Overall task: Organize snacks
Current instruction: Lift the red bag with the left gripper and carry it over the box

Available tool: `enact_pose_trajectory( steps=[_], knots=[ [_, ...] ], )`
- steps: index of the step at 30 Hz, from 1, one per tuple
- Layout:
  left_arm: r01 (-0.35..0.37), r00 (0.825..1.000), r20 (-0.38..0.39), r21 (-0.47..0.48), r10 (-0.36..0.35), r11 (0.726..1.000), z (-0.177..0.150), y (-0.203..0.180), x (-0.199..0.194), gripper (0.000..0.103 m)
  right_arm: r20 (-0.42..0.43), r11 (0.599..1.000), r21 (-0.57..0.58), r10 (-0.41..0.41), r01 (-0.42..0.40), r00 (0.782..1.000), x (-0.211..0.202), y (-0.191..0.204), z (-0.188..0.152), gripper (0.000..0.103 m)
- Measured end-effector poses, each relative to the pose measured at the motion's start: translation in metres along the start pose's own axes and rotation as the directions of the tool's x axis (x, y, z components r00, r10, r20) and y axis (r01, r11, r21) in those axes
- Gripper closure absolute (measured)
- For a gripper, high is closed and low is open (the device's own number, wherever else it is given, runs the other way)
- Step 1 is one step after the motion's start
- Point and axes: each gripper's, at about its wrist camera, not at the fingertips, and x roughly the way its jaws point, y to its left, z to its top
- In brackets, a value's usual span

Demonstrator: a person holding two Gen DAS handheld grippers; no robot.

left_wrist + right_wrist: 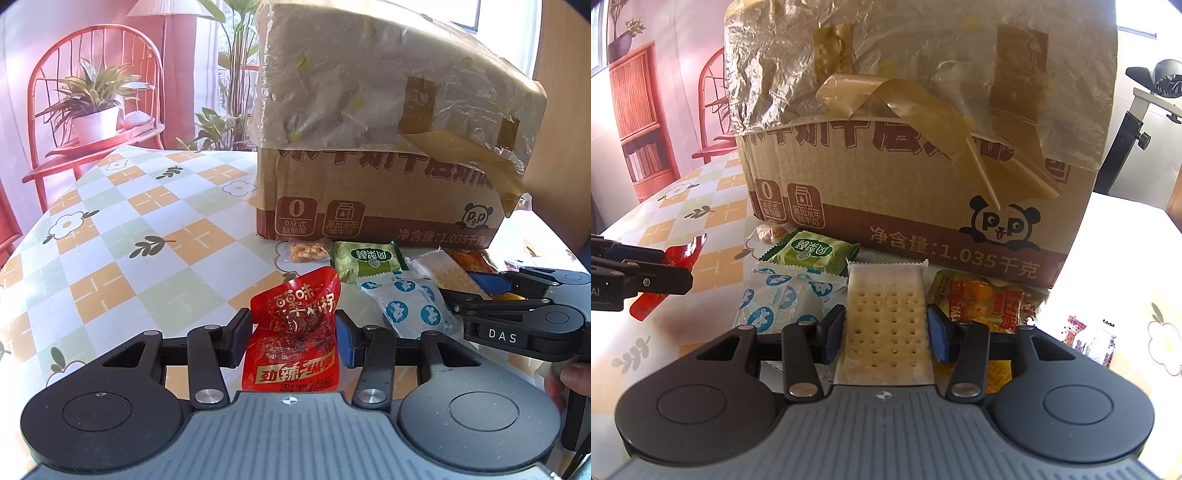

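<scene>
We judge this a home, most likely a dining or living room. We note a table under a checked orange, green and white cloth with flower prints (140,229), a red wooden spindle-back chair (92,74) bearing a leafy plant in a white pot (94,110), and a tall green houseplant (236,74) by a sunlit window. We also record a red wooden bookshelf holding books (639,122) and a taped brown cardboard food carton (376,192) on the table.

Left hand-held gripper (293,334) & right hand-held gripper (886,334) both tip down, side by side. Each has its pads squeezed on sth. Fingers (574,378) hold the right one.
</scene>
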Motion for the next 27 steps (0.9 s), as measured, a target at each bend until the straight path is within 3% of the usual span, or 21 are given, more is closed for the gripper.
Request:
enact_pose_trajectory(
  steps=[9,16,22,27],
  knots=[
    [-0.003,0.998,0.059,0.04,0.001,0.999,0.009,-0.011,-0.018,0.053,-0.013,1.0,0.002,-0.007,0.007,1.0,-0.017,0.0,0.004,0.054],
    [0.016,0.995,0.1,0.082,-0.024,0.997,0.022,-0.026,-0.029,0.053,0.056,1.0,-0.001,0.026,-0.026,0.998,-0.054,0.001,0.004,0.054],
    [0.039,0.974,0.216,0.107,-0.061,0.994,0.061,-0.037,-0.055,0.053,0.149,0.997,0.037,0.061,-0.067,0.987,-0.077,-0.006,0.029,0.054],
    [0.055,0.948,0.305,0.126,-0.092,0.991,0.093,-0.048,-0.076,0.053,0.218,0.996,-0.006,0.092,-0.092,0.972,-0.103,-0.001,0.055,0.054]
  ],
)
